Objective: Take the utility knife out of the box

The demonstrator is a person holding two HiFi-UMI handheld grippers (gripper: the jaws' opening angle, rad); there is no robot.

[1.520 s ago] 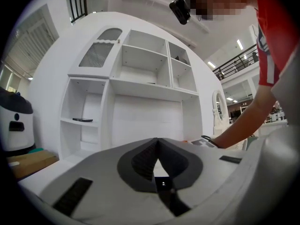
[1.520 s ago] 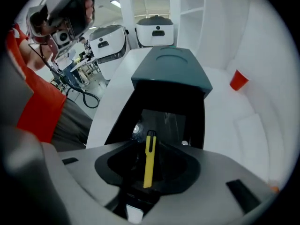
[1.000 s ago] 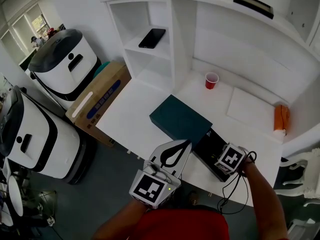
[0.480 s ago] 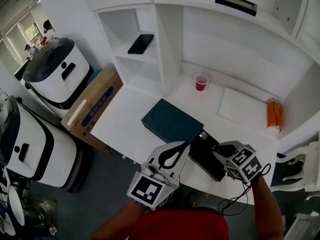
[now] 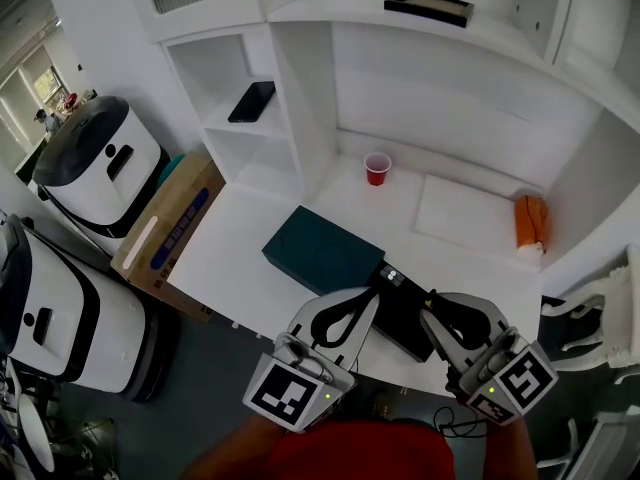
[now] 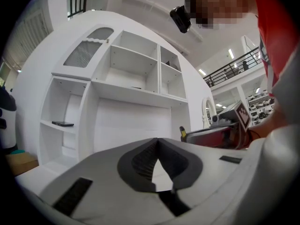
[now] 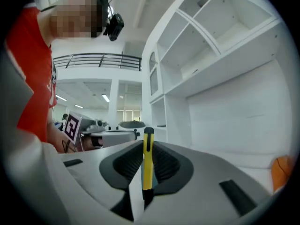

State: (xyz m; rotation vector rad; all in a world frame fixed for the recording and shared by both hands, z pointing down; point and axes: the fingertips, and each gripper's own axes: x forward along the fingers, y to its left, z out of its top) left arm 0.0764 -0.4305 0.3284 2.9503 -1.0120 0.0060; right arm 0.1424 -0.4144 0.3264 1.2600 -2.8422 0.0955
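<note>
A yellow utility knife (image 7: 147, 161) stands upright between the pads of my right gripper (image 7: 147, 146), which is shut on it and points level. In the head view the right gripper (image 5: 435, 308) hovers over the near right end of the open black box (image 5: 400, 318). The box's dark teal lid (image 5: 320, 253) lies against its left side on the white table (image 5: 250, 258). My left gripper (image 5: 368, 296) is shut and empty, just left of the box. In the left gripper view its tips (image 6: 157, 140) meet, and the knife's tip (image 6: 183, 131) shows to the right.
A red cup (image 5: 377, 168), a white board (image 5: 465, 213) and an orange object (image 5: 530, 220) lie further back on the table. A phone (image 5: 252, 101) rests on a shelf. A cardboard box (image 5: 165, 233) and white machines (image 5: 95, 163) stand on the floor to the left.
My right gripper has come up out of the black box with the knife and swung from pointing down to level. The left gripper shifted slightly.
</note>
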